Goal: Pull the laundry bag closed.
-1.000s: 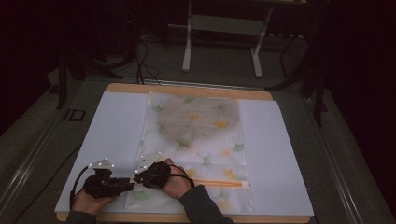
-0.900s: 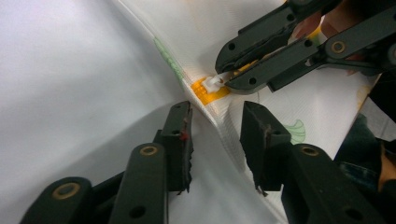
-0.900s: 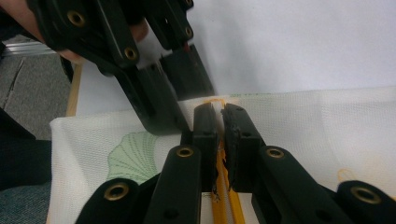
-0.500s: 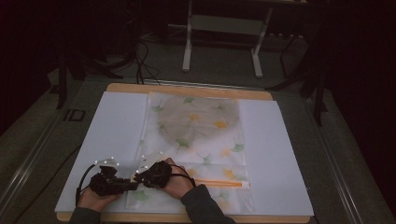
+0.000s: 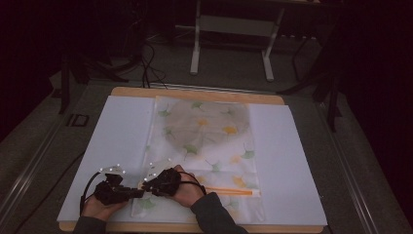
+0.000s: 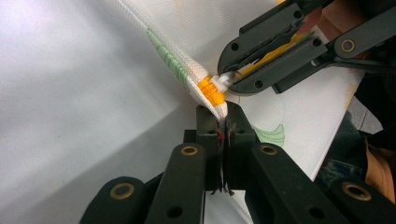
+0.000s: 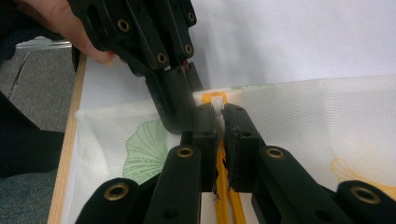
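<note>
- The mesh bag [image 5: 204, 146] lies flat on the white sheet [image 5: 112, 146], its yellow zipper [image 5: 229, 191] running along the near end, towards six o'clock.
- The left gripper [image 6: 223, 122] has just been closing and now pinches the bag's corner fabric beside the zipper's end, seemingly to anchor it.
- The right gripper [image 7: 219, 122], at about two o'clock from it in the left gripper view, is clamped on the white zipper pull [image 7: 216, 103], likely ready to slide it.

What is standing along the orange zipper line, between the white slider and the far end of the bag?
Nothing visible does. The right tool pinches the white slider at one end of the orange zipper. In the high view the zipper line lies bare to its other end. The left tool clamps the bag edge beside the slider.
</note>
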Demonstrator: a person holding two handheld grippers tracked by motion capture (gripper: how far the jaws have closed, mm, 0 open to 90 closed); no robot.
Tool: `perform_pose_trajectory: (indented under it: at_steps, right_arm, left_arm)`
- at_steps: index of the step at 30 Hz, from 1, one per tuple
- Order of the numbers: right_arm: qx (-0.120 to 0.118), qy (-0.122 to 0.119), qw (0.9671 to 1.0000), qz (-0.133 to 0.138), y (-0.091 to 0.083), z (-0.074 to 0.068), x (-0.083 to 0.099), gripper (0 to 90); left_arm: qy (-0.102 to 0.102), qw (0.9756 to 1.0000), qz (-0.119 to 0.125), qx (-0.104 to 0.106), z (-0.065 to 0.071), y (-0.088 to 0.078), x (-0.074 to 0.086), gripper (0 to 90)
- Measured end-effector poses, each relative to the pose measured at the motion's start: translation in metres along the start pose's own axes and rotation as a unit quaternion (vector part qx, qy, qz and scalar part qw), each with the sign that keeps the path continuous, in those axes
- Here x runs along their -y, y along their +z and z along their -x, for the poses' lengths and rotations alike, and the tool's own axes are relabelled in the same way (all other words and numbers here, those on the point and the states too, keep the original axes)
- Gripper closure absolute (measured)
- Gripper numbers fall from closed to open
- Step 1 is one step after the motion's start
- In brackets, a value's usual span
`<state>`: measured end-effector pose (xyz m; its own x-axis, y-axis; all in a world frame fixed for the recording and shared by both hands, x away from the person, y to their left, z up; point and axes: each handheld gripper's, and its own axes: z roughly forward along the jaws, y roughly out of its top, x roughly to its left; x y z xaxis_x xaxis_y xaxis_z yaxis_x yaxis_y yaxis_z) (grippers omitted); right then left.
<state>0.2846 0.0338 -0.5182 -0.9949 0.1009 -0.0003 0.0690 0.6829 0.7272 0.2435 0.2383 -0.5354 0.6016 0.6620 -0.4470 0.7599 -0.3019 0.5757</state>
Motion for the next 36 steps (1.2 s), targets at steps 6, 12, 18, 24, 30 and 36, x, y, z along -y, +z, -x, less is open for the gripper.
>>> perform_pose_trajectory:
  at_steps: [6, 12, 18, 24, 30, 36]
  right_arm:
    - [0.001, -0.003, 1.0, -0.003, -0.0002, -0.0004, 0.0015, 84.4]
    - [0.001, -0.002, 1.0, -0.008, -0.0008, 0.0, 0.004, 84.4]
    - [0.001, -0.005, 0.9999, -0.009, -0.0005, 0.0, 0.0054, 84.4]
    - [-0.001, -0.004, 0.9999, -0.011, -0.001, 0.0, 0.0071, 84.4]
    - [0.001, -0.007, 0.9999, -0.016, -0.0009, -0.0004, 0.0083, 84.4]
    - [0.001, -0.009, 0.9998, -0.017, -0.0017, -0.0005, 0.0079, 84.4]
  left_arm:
    - [0.0, 1.0, -0.001, 0.001, 0.0002, 0.0004, 0.0001, 88.0]
    - [0.0, 1.0, 0.0, 0.002, 0.0003, 0.0, 0.0001, 88.2]
    - [-0.002, 1.0, 0.002, 0.006, -0.0003, -0.0012, 0.0004, 88.2]
    - [-0.001, 1.0, 0.003, 0.008, -0.0001, -0.0011, 0.0002, 88.2]
    - [0.0, 0.9999, 0.004, 0.01, 0.0, -0.0017, 0.0001, 88.2]
    - [-0.001, 0.9999, 0.006, 0.011, 0.0, -0.0017, 0.0001, 88.3]
